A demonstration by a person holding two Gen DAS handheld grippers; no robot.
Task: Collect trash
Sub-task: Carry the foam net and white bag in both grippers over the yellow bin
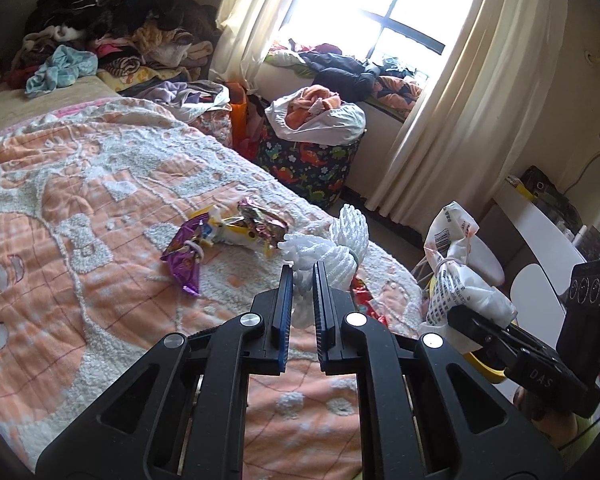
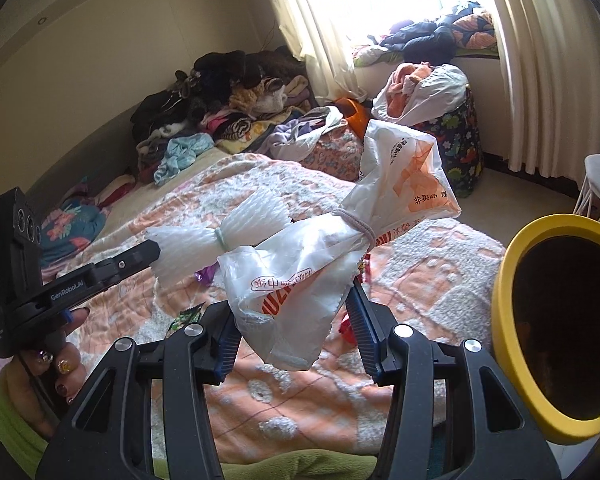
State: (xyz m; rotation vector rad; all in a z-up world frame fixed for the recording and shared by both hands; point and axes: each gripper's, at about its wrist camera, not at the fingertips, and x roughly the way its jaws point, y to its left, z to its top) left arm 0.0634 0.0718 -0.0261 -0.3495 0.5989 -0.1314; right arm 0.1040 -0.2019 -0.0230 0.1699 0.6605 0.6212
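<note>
Two loads await your drop: right gripper (image 2: 296, 320) clamps the tied plastic bag (image 2: 340, 236), yellow-rimmed bin (image 2: 504, 292) just right; left gripper (image 1: 303, 280) pinches white foam netting (image 1: 332, 248), farther left.

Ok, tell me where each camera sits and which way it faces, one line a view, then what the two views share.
Left wrist: sits on the left gripper, looking along its fingers over the bed toward the window; its jaws pinch white foam netting; the right gripper shows at right.
Right wrist: sits on the right gripper, facing the bed and curtains; its jaws hold a tied plastic bag; the left gripper and a hand show at left, a yellow-rimmed bin at right.
Shared: bed, netting, bag, dinosaur-print hamper.
</note>
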